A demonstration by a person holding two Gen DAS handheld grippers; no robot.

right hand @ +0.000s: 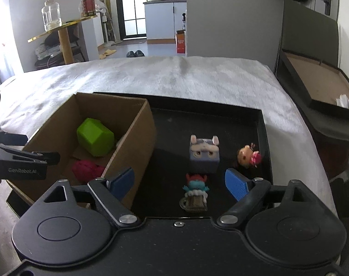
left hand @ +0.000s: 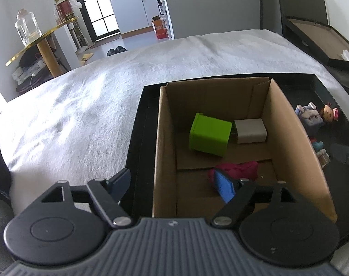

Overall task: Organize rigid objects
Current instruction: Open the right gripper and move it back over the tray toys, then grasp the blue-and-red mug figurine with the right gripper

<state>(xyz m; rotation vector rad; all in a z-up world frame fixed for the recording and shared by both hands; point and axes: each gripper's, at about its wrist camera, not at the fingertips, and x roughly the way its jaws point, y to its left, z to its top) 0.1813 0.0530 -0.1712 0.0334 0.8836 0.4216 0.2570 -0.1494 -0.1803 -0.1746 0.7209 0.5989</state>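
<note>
Right gripper is nearest me, spread wide with nothing in it, hovering over the black tray on the bed. Cardboard box sits on the tray's left side; my left gripper is open and empty, straddling the box's near-left wall. Inside: green block, grey block, something magenta I can't identify. Outside right: bunny cube, teal figure, doll head. I'd drop straight over the teal figure, centred, and close gently. The box's near floor is hidden.
</note>
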